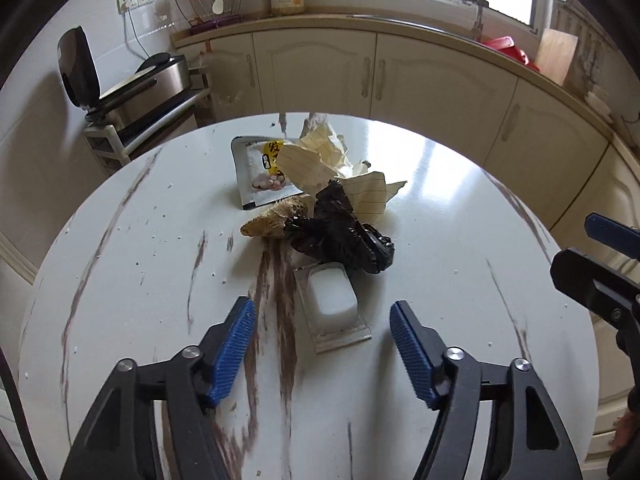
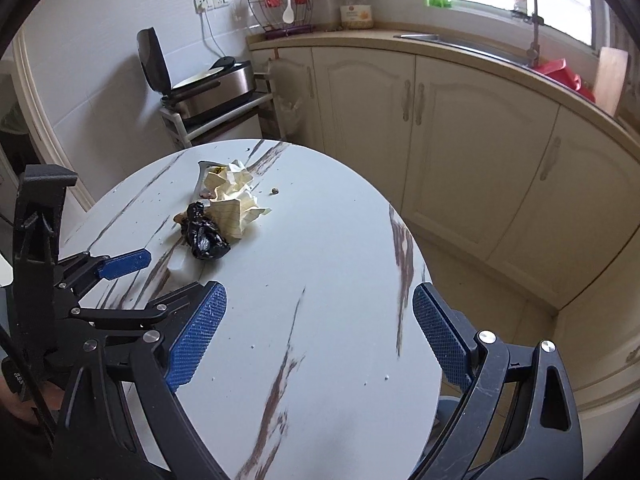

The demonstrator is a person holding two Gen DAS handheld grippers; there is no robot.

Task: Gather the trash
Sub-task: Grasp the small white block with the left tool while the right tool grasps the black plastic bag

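A pile of trash lies on the round white marble table: a crumpled black plastic bag, crumpled lined yellow paper, a snack packet, a brown husk and a small white plastic tub. My left gripper is open and empty, just short of the tub. My right gripper is open and empty over the table's near right part; the pile lies ahead to its left. The left gripper also shows in the right wrist view.
Cream cabinets with a sink and tap run behind the table. A cooker stands on a small rack at the left. A small brown scrap lies apart from the pile. The table edge drops off at the right.
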